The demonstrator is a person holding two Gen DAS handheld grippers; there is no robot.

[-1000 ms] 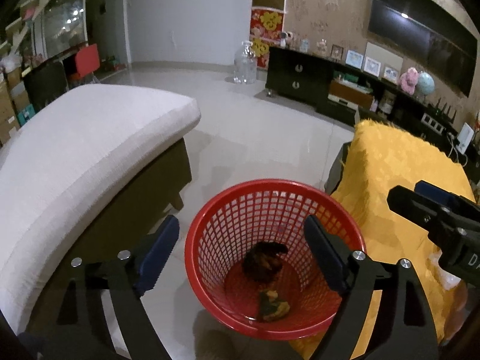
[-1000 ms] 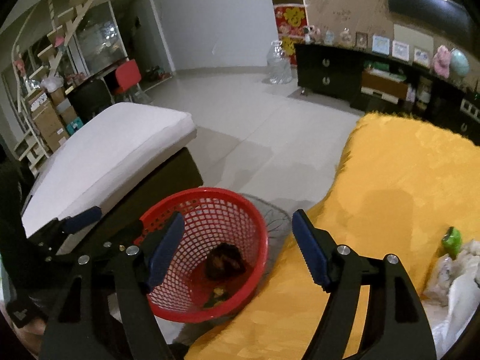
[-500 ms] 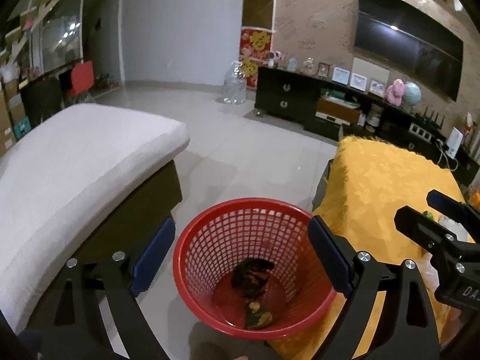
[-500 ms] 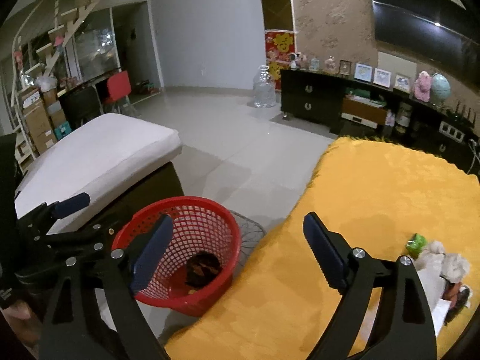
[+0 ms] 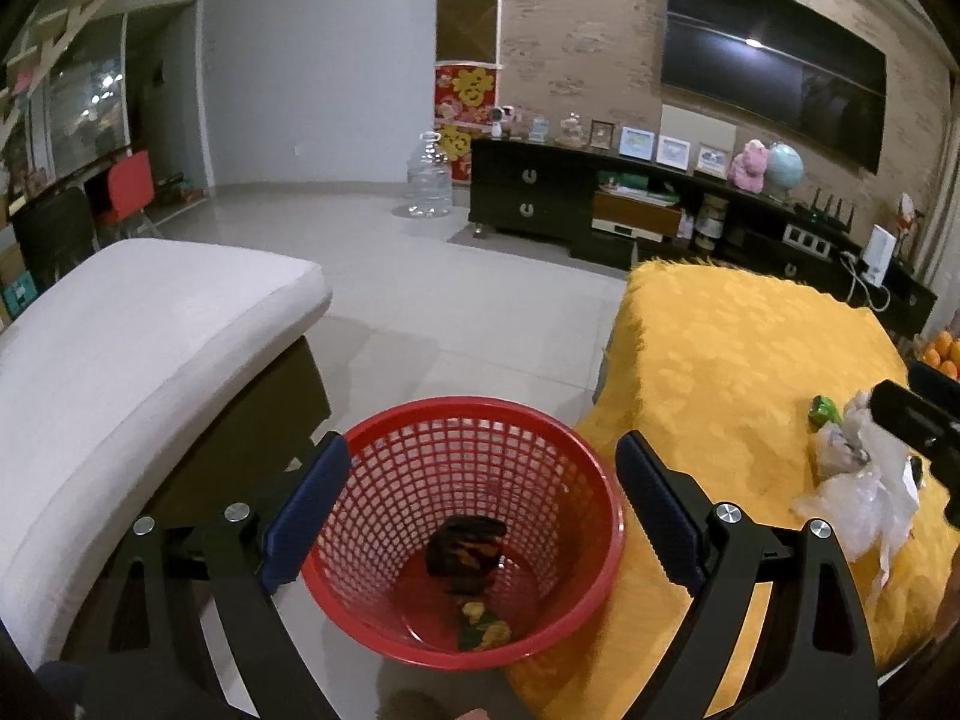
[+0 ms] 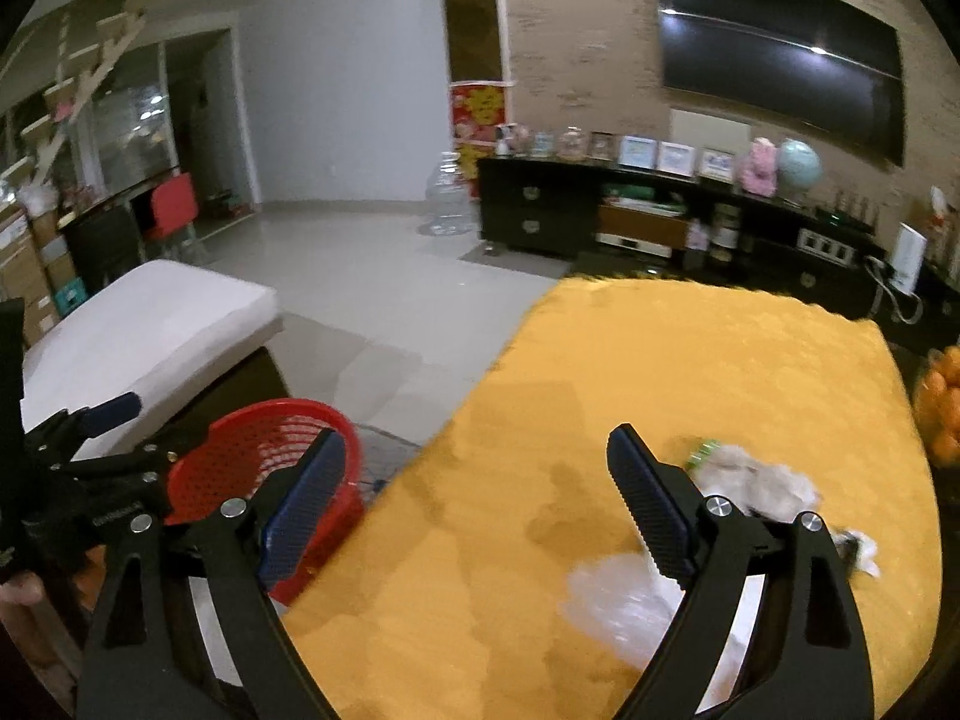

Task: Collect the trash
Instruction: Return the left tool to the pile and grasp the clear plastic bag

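Red basket (image 5: 462, 534): on floor beside yellow-covered table (image 6: 660, 372), dark scraps inside. Left gripper (image 5: 480, 510): jaws apart, straddling basket. Right gripper (image 6: 480, 504): jaws apart, empty, over table near crumpled wrappers (image 6: 756, 486).

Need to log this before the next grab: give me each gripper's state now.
Left gripper: open, holding nothing, red basket below it.
Right gripper: open, empty, jaws just widened, over the yellow cloth.
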